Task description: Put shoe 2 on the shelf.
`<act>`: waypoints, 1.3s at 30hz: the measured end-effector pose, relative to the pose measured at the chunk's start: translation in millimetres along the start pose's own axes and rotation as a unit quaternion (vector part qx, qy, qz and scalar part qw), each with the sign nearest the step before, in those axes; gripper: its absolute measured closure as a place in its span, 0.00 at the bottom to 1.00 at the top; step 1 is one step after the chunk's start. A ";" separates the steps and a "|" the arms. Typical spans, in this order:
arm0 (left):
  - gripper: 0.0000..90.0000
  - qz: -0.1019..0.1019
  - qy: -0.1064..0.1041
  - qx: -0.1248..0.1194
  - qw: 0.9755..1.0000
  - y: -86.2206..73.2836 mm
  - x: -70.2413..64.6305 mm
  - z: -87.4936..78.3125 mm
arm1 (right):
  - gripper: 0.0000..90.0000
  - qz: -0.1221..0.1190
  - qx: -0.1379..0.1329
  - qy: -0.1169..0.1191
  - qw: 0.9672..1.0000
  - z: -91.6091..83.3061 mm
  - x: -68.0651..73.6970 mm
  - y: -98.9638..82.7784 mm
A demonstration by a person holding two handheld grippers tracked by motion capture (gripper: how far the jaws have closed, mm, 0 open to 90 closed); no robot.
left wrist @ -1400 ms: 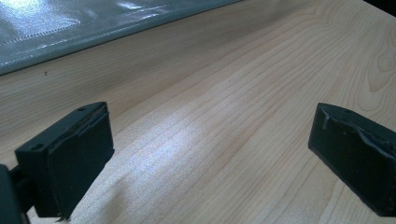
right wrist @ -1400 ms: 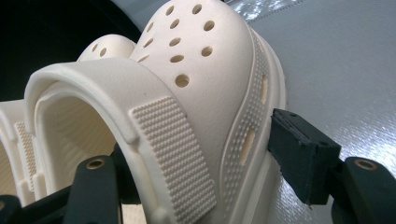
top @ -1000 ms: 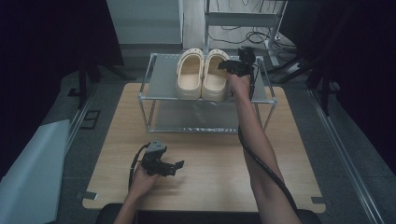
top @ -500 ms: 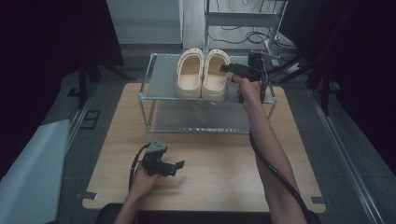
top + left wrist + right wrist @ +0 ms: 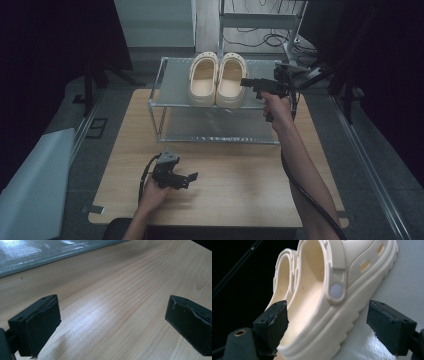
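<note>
right gripper (image 5: 246, 83) jaws have just been opening, released beside the right clog (image 5: 230, 86); left gripper (image 5: 189, 179) jaws released

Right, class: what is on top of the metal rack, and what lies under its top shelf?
On the metal rack stands a pair of cream clogs, side by side. Under the top shelf a lower shelf shows; its back part is covered.

In the right gripper view, the far shoe (image 5: 283, 280) is mostly hidden behind the near shoe (image 5: 332, 302), whose toe is cut off at the top edge. In the high view, the lower shelf (image 5: 220, 125) is blurred under the top shelf (image 5: 175, 85).
</note>
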State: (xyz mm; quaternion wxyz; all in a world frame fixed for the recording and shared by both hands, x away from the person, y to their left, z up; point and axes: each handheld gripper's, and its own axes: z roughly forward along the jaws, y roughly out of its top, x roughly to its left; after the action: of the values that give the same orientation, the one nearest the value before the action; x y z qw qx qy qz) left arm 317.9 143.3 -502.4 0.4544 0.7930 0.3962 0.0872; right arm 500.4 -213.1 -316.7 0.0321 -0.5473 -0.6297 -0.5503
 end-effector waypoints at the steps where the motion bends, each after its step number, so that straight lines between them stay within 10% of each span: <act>1: 0.00 0.000 0.000 0.001 1.000 -0.1 -0.1 0.1 | 0.19 -0.001 0.001 0.001 1.000 -1.7 -0.2 -1.0; 22: 0.00 0.000 0.000 0.004 1.000 -1.7 -0.8 1.9 | 0.16 -0.057 0.024 0.068 0.996 -39.8 -7.3 -49.2; 39: 0.00 0.002 -0.002 0.008 1.000 -2.5 -2.6 4.3 | 0.15 -0.149 0.069 0.005 0.986 -63.1 -26.1 -105.5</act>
State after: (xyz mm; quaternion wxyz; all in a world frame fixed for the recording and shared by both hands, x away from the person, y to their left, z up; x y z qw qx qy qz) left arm 316.9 139.4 -506.2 0.4485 0.7976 0.3947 0.0832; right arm 398.8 -254.5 -378.1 -0.0097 -0.4410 -0.7408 -0.5066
